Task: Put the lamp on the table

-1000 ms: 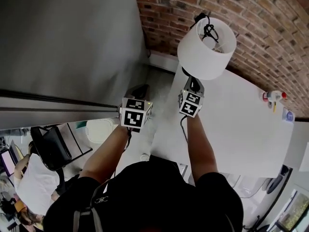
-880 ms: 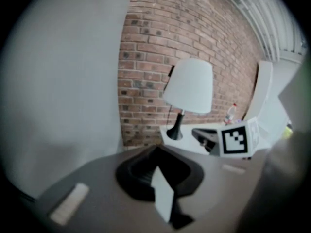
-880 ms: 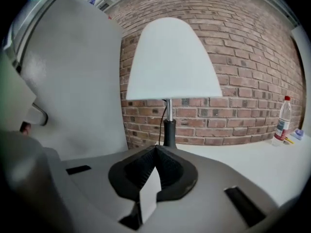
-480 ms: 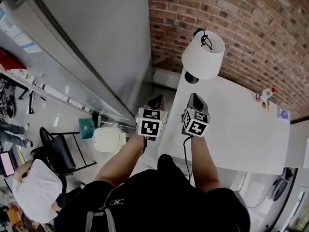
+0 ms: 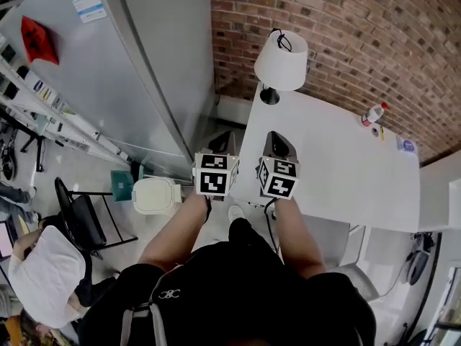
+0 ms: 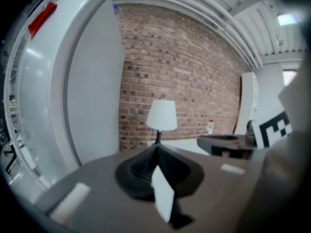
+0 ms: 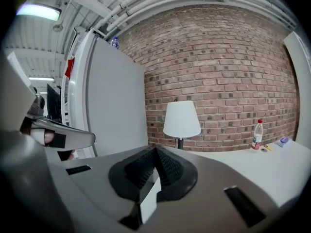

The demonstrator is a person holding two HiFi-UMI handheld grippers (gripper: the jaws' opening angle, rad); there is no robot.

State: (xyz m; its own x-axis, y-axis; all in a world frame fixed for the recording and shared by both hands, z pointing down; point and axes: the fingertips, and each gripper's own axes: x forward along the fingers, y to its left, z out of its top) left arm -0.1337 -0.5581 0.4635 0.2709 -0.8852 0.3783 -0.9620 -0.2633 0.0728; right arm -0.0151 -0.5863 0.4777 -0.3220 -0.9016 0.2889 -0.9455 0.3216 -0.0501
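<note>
The lamp (image 5: pixel 281 60), with a white shade and a thin black stem, stands upright on the far left corner of the white table (image 5: pixel 338 171). It also shows ahead in the left gripper view, lamp (image 6: pixel 162 115), and in the right gripper view, lamp (image 7: pixel 181 119). My left gripper (image 5: pixel 220 141) hovers off the table's left edge, well short of the lamp; its jaws meet with nothing between them (image 6: pixel 156 148). My right gripper (image 5: pixel 276 138) hangs over the table's near left part, also shut and empty (image 7: pixel 155 152).
A brick wall (image 5: pixel 346 34) runs behind the table. A tall grey cabinet (image 5: pixel 122 63) stands to the left. A plastic bottle (image 5: pixel 372 114) and a small blue item (image 5: pixel 405 145) sit at the table's far right. On the floor are a white bin (image 5: pixel 153 194) and a black chair (image 5: pixel 75 218).
Both grippers have drawn back from the lamp toward the table's near edge. The lamp now looks smaller and farther away, standing alone on the far corner.
</note>
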